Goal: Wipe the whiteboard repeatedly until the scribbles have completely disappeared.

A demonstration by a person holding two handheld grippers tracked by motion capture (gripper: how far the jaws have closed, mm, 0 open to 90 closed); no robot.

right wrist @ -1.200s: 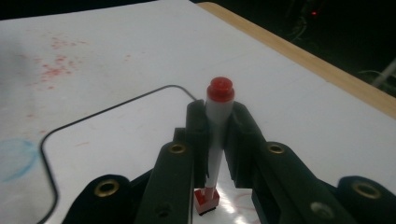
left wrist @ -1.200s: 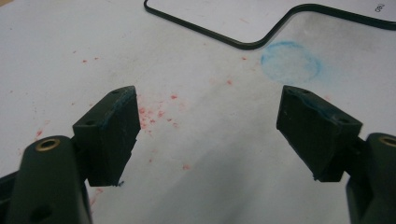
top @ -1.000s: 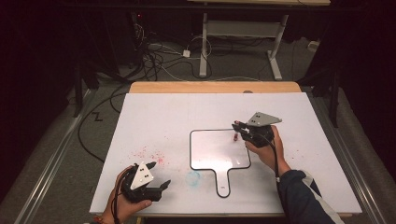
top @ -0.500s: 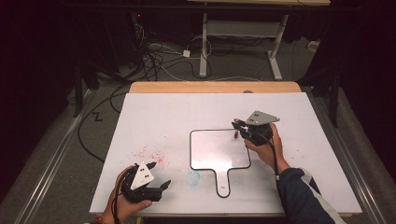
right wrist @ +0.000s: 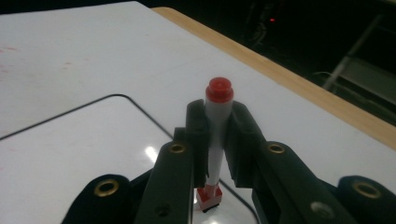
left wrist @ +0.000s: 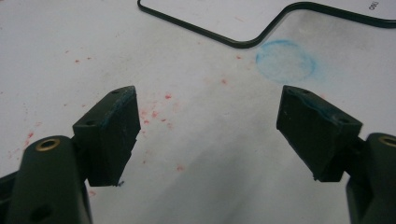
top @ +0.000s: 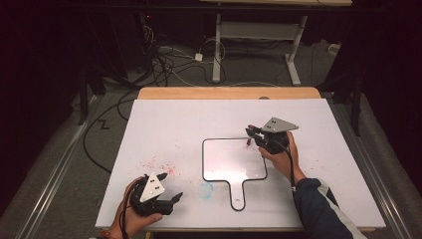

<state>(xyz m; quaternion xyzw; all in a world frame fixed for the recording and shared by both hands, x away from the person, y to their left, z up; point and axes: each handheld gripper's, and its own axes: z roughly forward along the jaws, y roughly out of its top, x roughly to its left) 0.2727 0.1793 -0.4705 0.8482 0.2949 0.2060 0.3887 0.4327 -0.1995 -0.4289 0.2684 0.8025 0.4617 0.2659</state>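
A small white board (top: 234, 159) with a black rim and a short handle lies flat in the middle of the white table (top: 189, 124). My right gripper (top: 252, 133) hovers at the board's upper right corner, shut on a grey marker (right wrist: 217, 130) with red ends. The marker stands between the pads, its red cap upward and its lower red end just above the board (right wrist: 70, 149); I cannot tell whether it touches. My left gripper (top: 174, 198) rests near the table's front left, open, with nothing between its jaws (left wrist: 205, 126).
A faint blue smudge (top: 205, 189) marks the table left of the board's handle, and red specks (top: 159, 164) are scattered further left. A wooden strip (top: 229, 93) runs along the table's far edge. Cables and desk legs (top: 216, 45) stand on the floor beyond.
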